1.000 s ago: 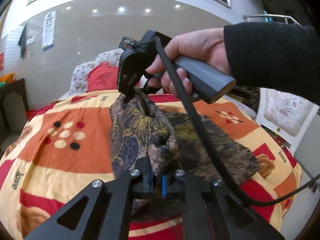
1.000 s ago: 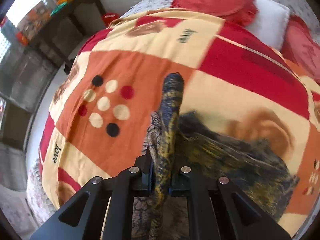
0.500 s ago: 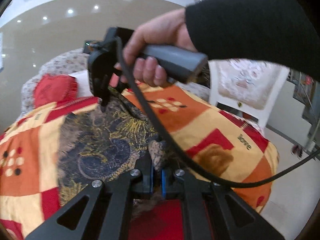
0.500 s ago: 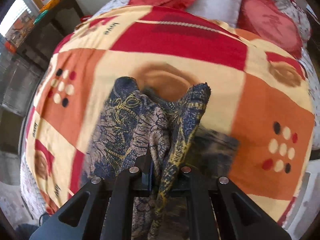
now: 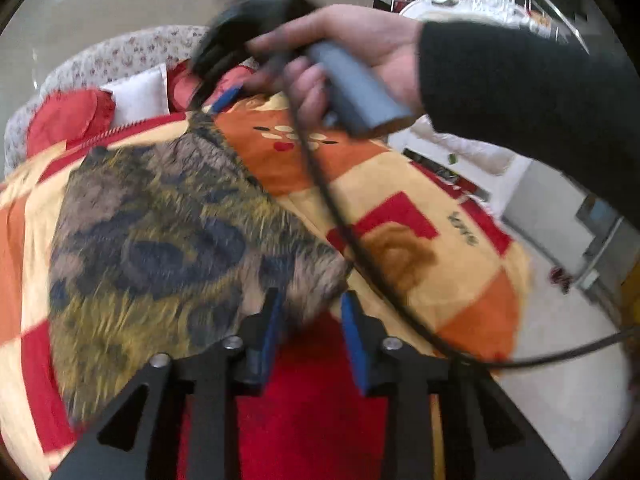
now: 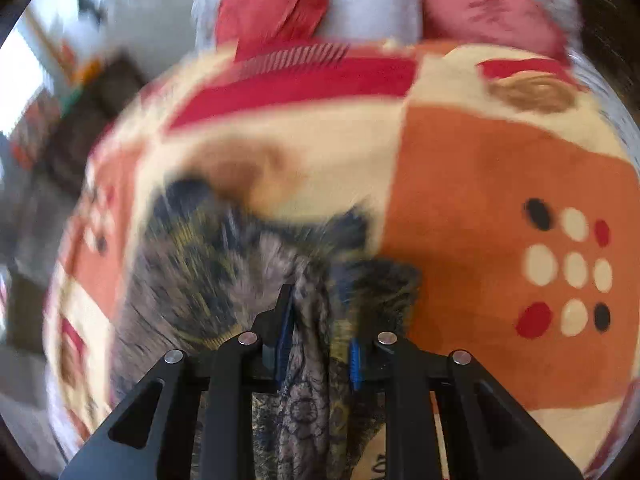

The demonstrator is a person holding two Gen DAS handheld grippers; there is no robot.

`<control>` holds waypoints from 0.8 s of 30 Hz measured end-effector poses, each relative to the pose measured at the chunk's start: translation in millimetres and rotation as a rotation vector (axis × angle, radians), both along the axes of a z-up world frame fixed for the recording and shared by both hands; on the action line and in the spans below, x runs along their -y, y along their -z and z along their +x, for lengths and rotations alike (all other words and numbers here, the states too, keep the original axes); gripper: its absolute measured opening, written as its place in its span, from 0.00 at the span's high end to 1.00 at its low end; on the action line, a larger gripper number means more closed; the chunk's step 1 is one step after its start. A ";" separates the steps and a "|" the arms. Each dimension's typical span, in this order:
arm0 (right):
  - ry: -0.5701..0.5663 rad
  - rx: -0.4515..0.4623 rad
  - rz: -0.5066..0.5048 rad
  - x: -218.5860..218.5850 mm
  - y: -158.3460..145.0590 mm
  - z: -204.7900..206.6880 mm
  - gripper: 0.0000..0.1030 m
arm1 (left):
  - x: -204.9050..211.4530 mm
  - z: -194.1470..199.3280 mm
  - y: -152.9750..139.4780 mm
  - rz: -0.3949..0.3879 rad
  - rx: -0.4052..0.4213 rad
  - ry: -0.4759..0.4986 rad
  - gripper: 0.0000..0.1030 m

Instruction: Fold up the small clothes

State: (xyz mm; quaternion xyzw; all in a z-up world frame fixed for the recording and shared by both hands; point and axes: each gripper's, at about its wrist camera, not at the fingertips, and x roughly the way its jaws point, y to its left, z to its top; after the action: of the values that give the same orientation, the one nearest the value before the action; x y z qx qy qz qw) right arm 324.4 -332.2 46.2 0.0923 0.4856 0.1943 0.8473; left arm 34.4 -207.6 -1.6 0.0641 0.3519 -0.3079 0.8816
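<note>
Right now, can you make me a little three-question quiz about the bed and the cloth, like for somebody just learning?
1. True or false: the patterned garment lies spread on the patchwork blanket.
2. Multiple choice: what is between the fingers of the left gripper? A. a corner of the garment, with the pads apart from it; B. a pillow; C. the black cable.
3. Short answer: what does the hand at the top of the left wrist view hold?

Key
1. True. It lies mostly flat.
2. A. The jaws have just been opening.
3. The right gripper, by its grey handle. Its jaws have also just been opening, with a fold of the garment between them.
</note>
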 end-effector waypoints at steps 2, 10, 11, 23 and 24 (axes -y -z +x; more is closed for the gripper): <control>0.098 0.074 0.103 36.1 -27.7 -20.6 0.63 | -25.9 -11.8 -8.6 -0.014 0.012 -0.021 0.65; -0.139 0.243 -0.082 0.0 -28.5 -161.0 0.71 | -117.0 44.0 -13.0 -0.150 -0.073 -0.373 0.84; -0.170 0.250 -0.113 -11.4 -17.8 -177.1 0.76 | -116.1 53.8 -3.3 -0.148 -0.119 -0.378 0.93; -0.066 0.031 -0.102 -3.9 69.6 -193.1 0.78 | -127.3 76.4 8.2 -0.197 -0.208 -0.412 0.97; -0.047 0.053 -0.095 0.4 59.0 -187.9 0.78 | -127.3 85.6 -7.4 -0.212 -0.164 -0.424 0.97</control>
State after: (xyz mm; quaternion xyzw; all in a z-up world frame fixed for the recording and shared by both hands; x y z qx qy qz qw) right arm 136.6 -332.6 -12.7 0.0356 0.4738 0.1930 0.8585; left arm 120.0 -80.3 5.8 -0.1291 0.3935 -0.1552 0.8969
